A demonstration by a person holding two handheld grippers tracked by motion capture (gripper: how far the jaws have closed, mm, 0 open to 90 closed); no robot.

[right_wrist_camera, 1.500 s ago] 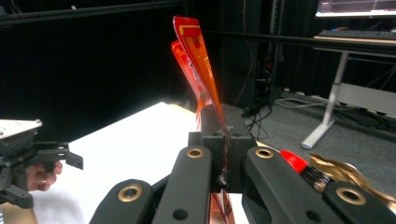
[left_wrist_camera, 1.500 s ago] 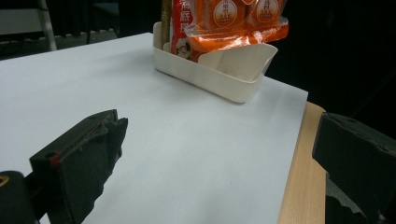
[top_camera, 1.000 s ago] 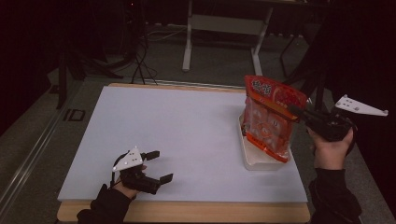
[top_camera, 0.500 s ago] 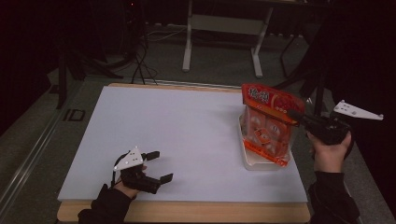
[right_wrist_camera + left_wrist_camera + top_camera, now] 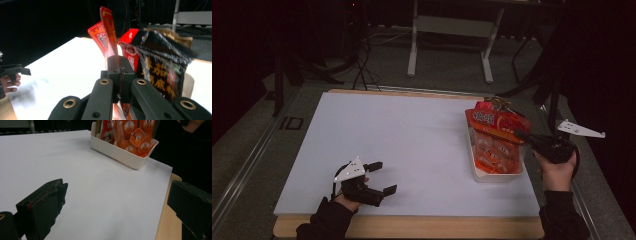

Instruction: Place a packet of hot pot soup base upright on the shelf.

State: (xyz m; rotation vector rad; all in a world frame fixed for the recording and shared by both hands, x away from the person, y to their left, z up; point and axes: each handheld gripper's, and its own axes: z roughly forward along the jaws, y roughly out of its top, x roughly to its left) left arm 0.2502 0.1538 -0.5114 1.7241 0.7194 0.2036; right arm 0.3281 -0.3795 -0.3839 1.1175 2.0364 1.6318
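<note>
While the left gripper (image 5: 379,177) rests near the bench (image 5: 412,135) front edge with fingers wide and empty, the right gripper (image 5: 518,134) pinches the top edge of an orange snack bag (image 5: 494,122) over the white tray (image 5: 497,176) at the bench's far right. Best move: lower it straight, seat the bag upright beside the other packets, then release. Count: one tray, one held bag, at least three packets total, exact number unclear.

White-topped table (image 5: 412,145) with a white tray (image 5: 477,172) near its right edge
</note>
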